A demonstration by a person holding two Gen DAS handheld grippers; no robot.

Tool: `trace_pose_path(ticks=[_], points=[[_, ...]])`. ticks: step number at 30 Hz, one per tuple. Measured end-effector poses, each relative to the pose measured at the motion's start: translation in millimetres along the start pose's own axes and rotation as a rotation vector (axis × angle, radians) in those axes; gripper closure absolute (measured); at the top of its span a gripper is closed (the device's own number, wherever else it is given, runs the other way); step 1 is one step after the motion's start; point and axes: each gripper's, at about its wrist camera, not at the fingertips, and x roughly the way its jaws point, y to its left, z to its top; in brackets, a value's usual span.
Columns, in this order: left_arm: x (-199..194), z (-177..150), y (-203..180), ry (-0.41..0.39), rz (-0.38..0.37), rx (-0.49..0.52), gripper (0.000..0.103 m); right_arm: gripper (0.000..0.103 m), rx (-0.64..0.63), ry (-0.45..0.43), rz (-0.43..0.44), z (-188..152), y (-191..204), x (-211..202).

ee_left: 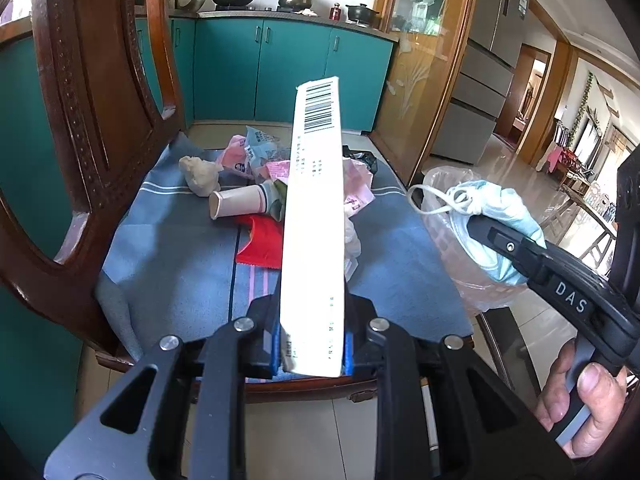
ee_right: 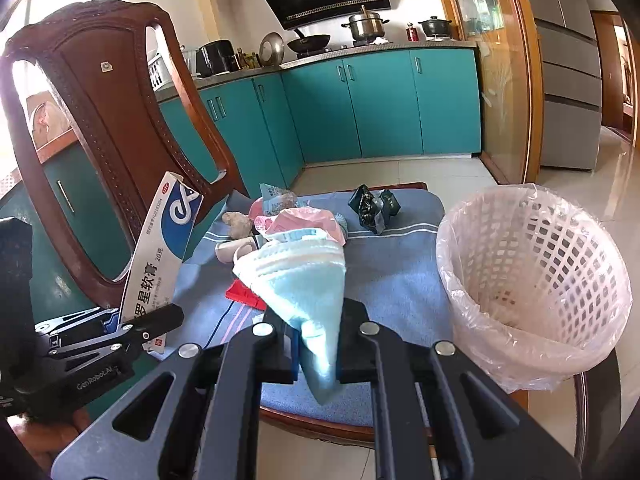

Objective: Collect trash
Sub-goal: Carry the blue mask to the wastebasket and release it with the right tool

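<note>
My left gripper (ee_left: 311, 350) is shut on a long white medicine box (ee_left: 314, 208) with a barcode, held above the chair seat; the box also shows in the right wrist view (ee_right: 160, 256). My right gripper (ee_right: 318, 354) is shut on a light blue face mask (ee_right: 304, 284), held above the seat just left of the white lattice trash basket (ee_right: 532, 276) lined with a clear bag. In the left wrist view the mask (ee_left: 496, 216) hangs at the basket's rim (ee_left: 436, 184). Trash lies on the seat: a paper cup (ee_left: 236, 202), a crumpled tissue (ee_left: 198, 176), pink and blue wrappers (ee_left: 248, 152), a red scrap (ee_left: 260, 244), a dark wrapper (ee_right: 374, 206).
The trash lies on a blue cloth (ee_left: 180, 256) covering a wooden chair with a carved back (ee_right: 108, 128). Teal kitchen cabinets (ee_right: 380, 104) stand behind, with pots on the counter. A grey fridge (ee_left: 476, 112) and a tiled floor lie to the right.
</note>
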Motion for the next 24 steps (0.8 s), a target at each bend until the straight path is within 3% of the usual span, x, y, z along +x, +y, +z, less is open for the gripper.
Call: trace_pose_path(ticks=[17, 20, 24], points=[[-1, 0, 0, 0.008, 0.005, -0.006, 0.080, 0.091, -0.030, 0.003, -0.002, 0, 4, 3], [-1, -1, 0, 0.011, 0.004, -0.002, 0.080, 0.091, -0.017, -0.050, -0.042, 14, -12, -8], [0, -3, 1, 0.016, 0.003, -0.002, 0.080, 0.090, 0.080, -0.129, -0.152, 45, -68, -27]])
